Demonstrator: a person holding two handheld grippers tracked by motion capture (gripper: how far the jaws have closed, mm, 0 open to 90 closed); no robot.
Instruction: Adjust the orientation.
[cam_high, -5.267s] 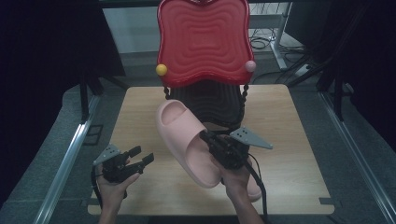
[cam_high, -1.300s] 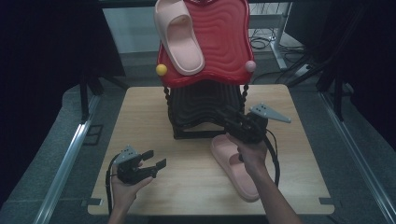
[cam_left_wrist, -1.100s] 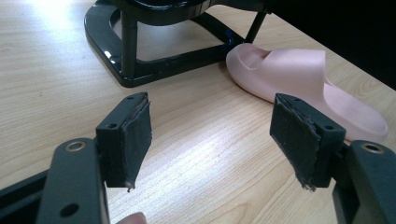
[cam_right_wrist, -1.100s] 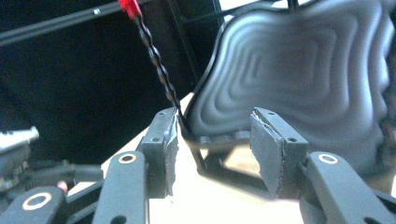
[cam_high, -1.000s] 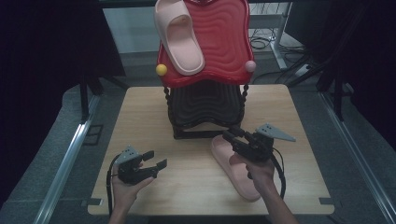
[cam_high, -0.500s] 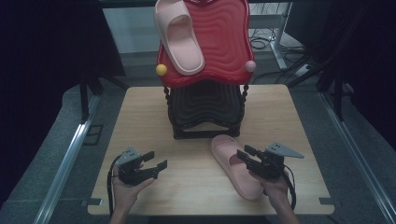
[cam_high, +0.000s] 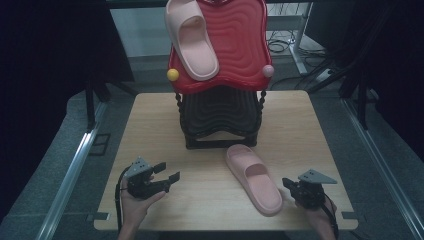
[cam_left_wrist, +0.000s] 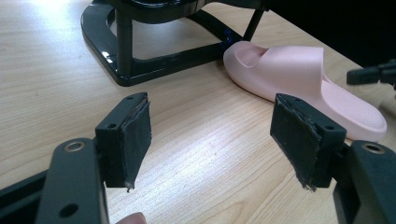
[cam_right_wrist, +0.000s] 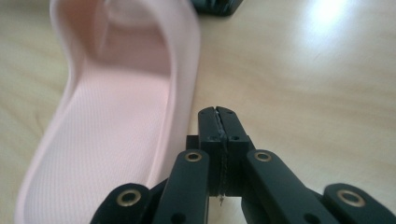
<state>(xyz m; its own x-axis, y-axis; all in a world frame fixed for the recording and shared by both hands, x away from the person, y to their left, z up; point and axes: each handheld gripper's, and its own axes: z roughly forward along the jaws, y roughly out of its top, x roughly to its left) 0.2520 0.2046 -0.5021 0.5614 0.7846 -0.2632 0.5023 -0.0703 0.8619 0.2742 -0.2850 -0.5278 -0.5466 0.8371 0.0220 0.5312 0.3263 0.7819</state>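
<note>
Pink slipper lies flat on table near rack, R gripper pressed shut, empty, beside its heel, L gripper spread (idle); closed jaws could shove it away w/o gripping.

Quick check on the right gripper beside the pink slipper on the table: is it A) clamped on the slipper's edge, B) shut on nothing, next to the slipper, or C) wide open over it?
B: the right gripper has its pads pressed together with nothing between, beside the slipper.
</note>
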